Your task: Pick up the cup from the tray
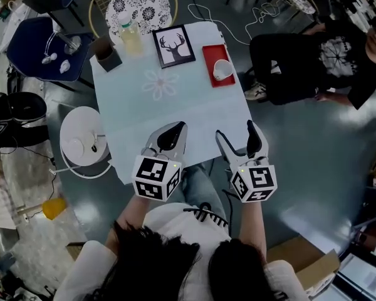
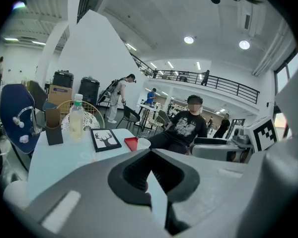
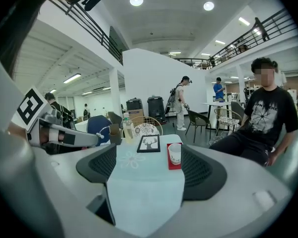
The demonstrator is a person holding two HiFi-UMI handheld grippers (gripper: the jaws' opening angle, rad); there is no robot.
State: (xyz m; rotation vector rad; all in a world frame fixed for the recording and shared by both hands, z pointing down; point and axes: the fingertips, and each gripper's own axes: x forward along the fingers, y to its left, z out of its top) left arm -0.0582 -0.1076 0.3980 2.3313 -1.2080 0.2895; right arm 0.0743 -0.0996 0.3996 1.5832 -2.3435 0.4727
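A white cup [image 1: 222, 69] stands on a small red tray [image 1: 208, 55] at the far right edge of the pale table [image 1: 175, 108]. Both grippers hover over the table's near edge, well short of the tray. My right gripper [image 1: 236, 134] is open, its jaws wide apart with nothing between them; in the right gripper view [image 3: 149, 175] the cup [image 3: 174, 153] and tray [image 3: 173, 163] show ahead between the pads. My left gripper [image 1: 173, 132] is shut and empty. Its own view [image 2: 151, 175] shows the cup [image 2: 143, 143] and tray [image 2: 131, 143] far ahead.
On the far half of the table stand a framed deer picture [image 1: 173, 46], a drink bottle [image 1: 129, 35] and a dark box [image 1: 106, 52]. A person [image 1: 313, 61] sits just right of the tray. A wire chair [image 1: 138, 5], blue chair [image 1: 47, 46] and white round stand [image 1: 84, 140] are around it.
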